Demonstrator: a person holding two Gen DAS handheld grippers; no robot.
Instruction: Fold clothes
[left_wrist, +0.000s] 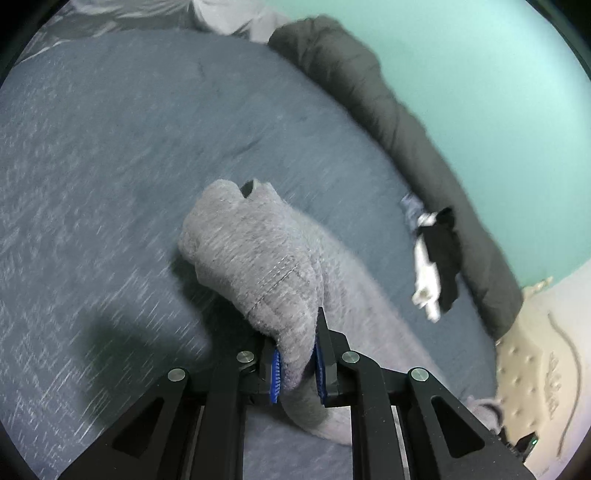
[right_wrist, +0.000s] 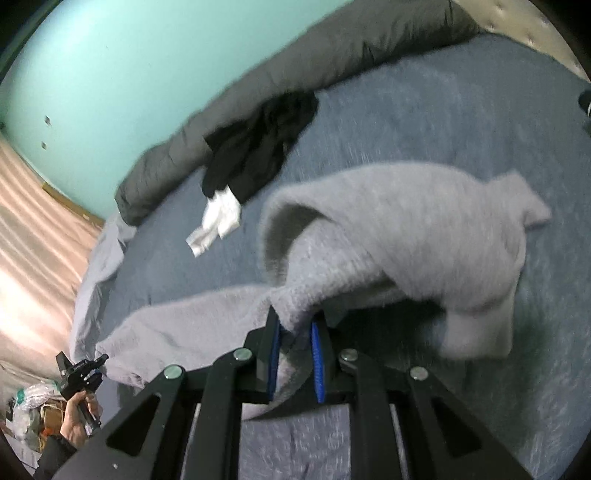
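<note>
A fuzzy light-grey sweater (left_wrist: 258, 254) lies partly lifted over the blue-grey bed cover (left_wrist: 110, 147). In the left wrist view my left gripper (left_wrist: 297, 365) is shut on a bunched fold of it, with the knit pressed between the blue pads. From there the fabric trails off to the lower right. In the right wrist view my right gripper (right_wrist: 295, 354) is shut on another edge of the sweater (right_wrist: 406, 221), whose body drapes ahead and to the right. A strip of it stretches left toward the other gripper (right_wrist: 79, 373), held in a person's hand (right_wrist: 77, 417).
A black garment with a white piece (right_wrist: 255, 147) lies on the bed near the rolled dark grey duvet (right_wrist: 295, 55) along the teal wall (right_wrist: 110, 55). A beige tufted headboard (left_wrist: 535, 362) borders one end. Striped floor and clutter (right_wrist: 29, 410) lie beyond the bed's edge.
</note>
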